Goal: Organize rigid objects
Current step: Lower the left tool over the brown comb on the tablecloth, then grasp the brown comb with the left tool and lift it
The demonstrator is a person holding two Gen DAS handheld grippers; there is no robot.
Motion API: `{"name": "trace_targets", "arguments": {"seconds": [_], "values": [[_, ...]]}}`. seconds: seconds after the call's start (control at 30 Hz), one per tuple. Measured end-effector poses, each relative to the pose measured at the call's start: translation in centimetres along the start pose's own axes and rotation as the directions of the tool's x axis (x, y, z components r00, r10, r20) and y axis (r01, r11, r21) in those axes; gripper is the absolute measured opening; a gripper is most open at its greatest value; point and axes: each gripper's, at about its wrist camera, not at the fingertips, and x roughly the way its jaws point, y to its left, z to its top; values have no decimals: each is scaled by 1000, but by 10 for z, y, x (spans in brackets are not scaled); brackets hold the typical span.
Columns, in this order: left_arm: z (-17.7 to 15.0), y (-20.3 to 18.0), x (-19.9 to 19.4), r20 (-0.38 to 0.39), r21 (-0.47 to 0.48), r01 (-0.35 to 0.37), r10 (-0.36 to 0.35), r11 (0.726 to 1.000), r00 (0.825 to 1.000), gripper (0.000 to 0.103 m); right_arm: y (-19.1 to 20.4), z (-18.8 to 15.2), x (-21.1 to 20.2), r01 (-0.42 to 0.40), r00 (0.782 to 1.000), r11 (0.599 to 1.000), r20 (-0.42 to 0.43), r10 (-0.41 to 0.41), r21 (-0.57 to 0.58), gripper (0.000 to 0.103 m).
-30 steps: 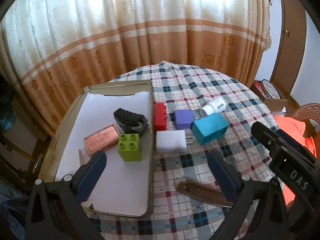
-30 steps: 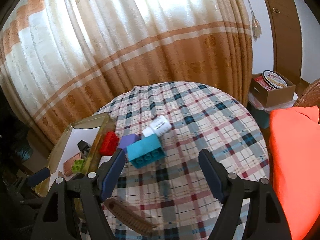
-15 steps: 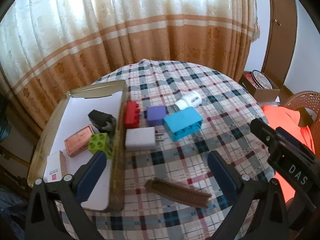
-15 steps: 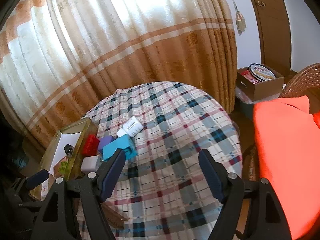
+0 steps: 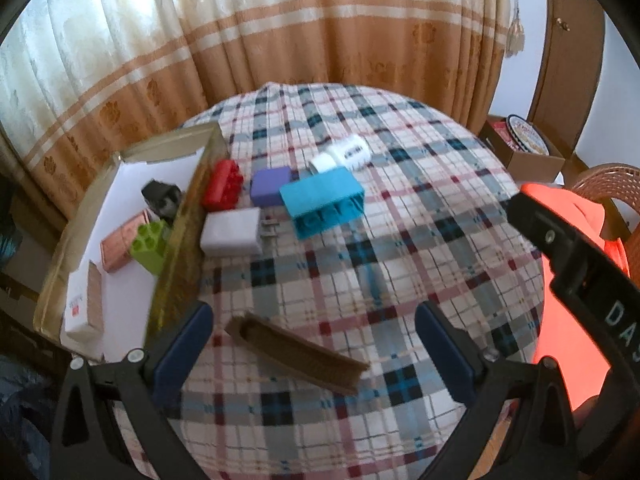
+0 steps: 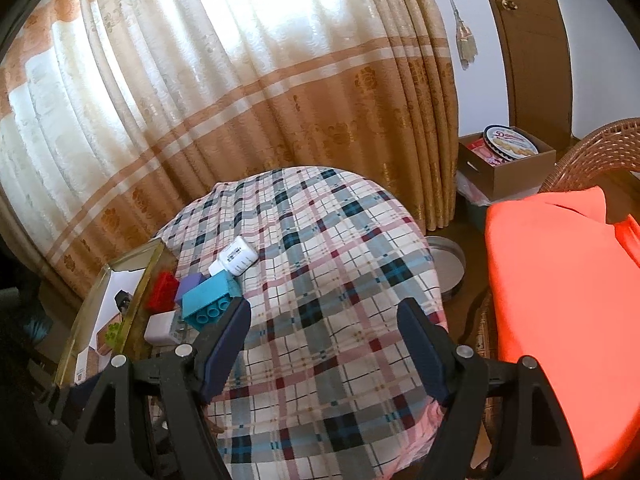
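Brown plastic comb (image 5: 296, 354) lies flat on the plaid-covered bench (image 5: 400, 216), nearest the left gripper (image 5: 312, 340), whose fingers stand apart, empty. Right gripper (image 6: 324, 332) likewise wide, holding nothing. Teal block (image 5: 322, 204), white charger (image 5: 232, 232), purple cube (image 5: 270, 187) and red brick (image 5: 222, 184) sit just right of the tray (image 5: 180, 256). Comb likely light, stiff, thin; pinch across its spine mid-length.

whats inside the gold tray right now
In the gold tray on white paper: a black object, a green block, a copper-coloured flat box and a white box. The near wall hides part of the green block and the floor behind it.
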Motion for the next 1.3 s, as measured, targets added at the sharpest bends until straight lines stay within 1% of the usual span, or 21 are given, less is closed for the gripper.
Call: {"name": "trace_targets", "arguments": {"seconds": [0.2, 0.3, 0.37, 0.5, 0.6, 0.63, 0.67, 0.73, 0.87, 1.0, 1.1, 1.17, 1.2, 1.27, 1.3], "values": [[-13, -13, 4, -49, -37, -34, 32, 999, 998, 102, -7, 0, -1, 11, 1000, 1000, -4, -11, 8, 78], [-15, -10, 7, -62, -68, -49, 45, 996, 997, 102, -8, 0, -1, 17, 1000, 1000, -6, -17, 1, 78], [-16, -4, 10, -79, -105, -58, 50, 993, 996, 102, -9, -1, -1, 18, 1000, 1000, -9, -18, 2, 78], [-18, 12, 24, -148, -172, -57, 32, 983, 988, 102, -10, 0, 1, 18, 1000, 1000, -14, -18, 1, 78], [-23, 17, 37, -212, -206, -44, -1, 978, 977, 101, -10, 0, 0, 18, 1000, 1000, -15, -18, -4, 78], [-24, 18, 41, -228, -214, -37, -13, 976, 974, 98, -10, 0, 0, 20, 1000, 1000, -15, -20, -5, 78], [-24, 17, 45, -242, -218, -31, -23, 976, 970, 99, -11, -1, 0, 22, 1000, 1000, -16, -22, -8, 78], [-24, 17, 46, -231, -224, -25, -28, 974, 973, 99, -13, -2, 0, 26, 999, 1000, -19, -26, -9, 78], [-21, 11, 46, -213, -185, -10, -30, 983, 977, 99, -18, -5, 2, 25, 999, 1000, -33, -25, 5, 78], [-21, 10, 46, -193, -182, 18, -54, 983, 980, 97, -21, -7, 3, 21, 999, 1000, -37, -21, 11, 78], [-18, 11, 47, -172, -160, 42, -70, 986, 983, 90, -20, -7, 3, 22, 999, 1000, -38, -21, 8, 78], [-15, 12, 48, -153, -154, 48, -72, 987, 986, 78, -20, -6, 3, 20, 999, 1000, -37, -20, 8, 78], [-15, 12, 47, -143, -148, 54, -75, 988, 987, 74, -21, -7, 3, 21, 999, 1000, -37, -20, 10, 78], [-10, 13, 47, -122, -132, 65, -81, 989, 989, 54, -20, -6, 3, 20, 999, 1000, -37, -19, 13, 78], [-8, 15, 47, -114, -132, 72, -87, 989, 990, 49, -19, -6, 3, 20, 999, 1000, -37, -19, 13, 78]]}}
